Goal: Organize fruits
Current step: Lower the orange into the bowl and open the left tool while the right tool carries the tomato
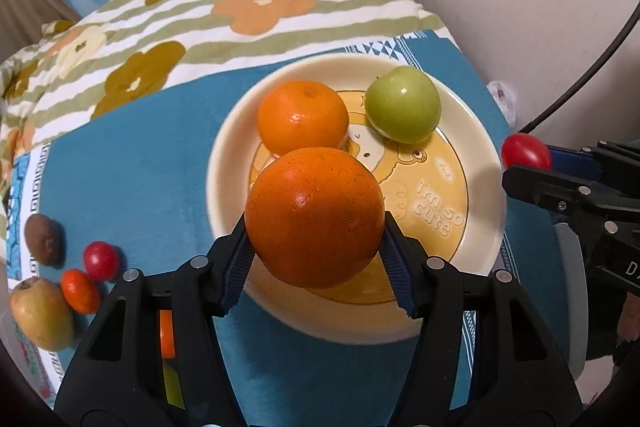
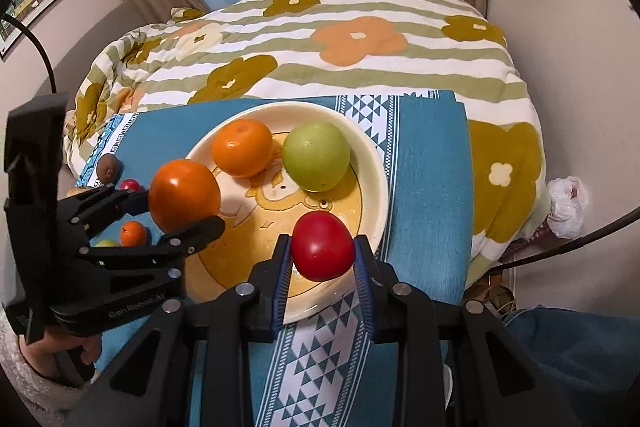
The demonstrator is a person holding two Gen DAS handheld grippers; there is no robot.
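Left gripper (image 1: 316, 247) clamped on a large orange (image 1: 315, 217), round, deep in colour, skin finely pitted and glossy; ribbed blue pads pressed to both flanks; held above the near-left part of the plate (image 1: 478, 131). Right gripper (image 2: 322, 261) closed on a red tomato (image 2: 322, 245), smooth, shiny, slightly egg-shaped; held over the near rim of the plate, seen in the left view as a red ball past the plate's right edge.

Plate glazed, cream at the rim, mustard-yellow in the well, with a cartoon animal drawn in the middle and raised lettering "I'm so cute" toward the near right; part of the drawing hidden under fruit. Resting in the plate's far half: a smaller orange (image 1: 303, 117), flattened, dimpled at the crown, and beside it on the right a green apple (image 1: 403, 103), waxy, pale, touching or almost touching the orange.

Left of the plate, on the teal woven cloth (image 1: 132, 163) with its white triangle-patterned band: a fuzzy brown kiwi (image 1: 43, 244); a small red tomato (image 1: 101, 260); a small oblong orange fruit (image 1: 79, 290) just beside that; a yellowish pear-like fruit (image 1: 40, 311), cut off by the lens edge; something orange and something yellow-green behind the left gripper's frame, too hidden to name.

Beyond the plate, a quilted blanket (image 2: 360, 39), green-and-white stripes, large ochre and peach flowers. Printed on the left gripper's black body, in the right view: "Gen Robot.AI", faint.
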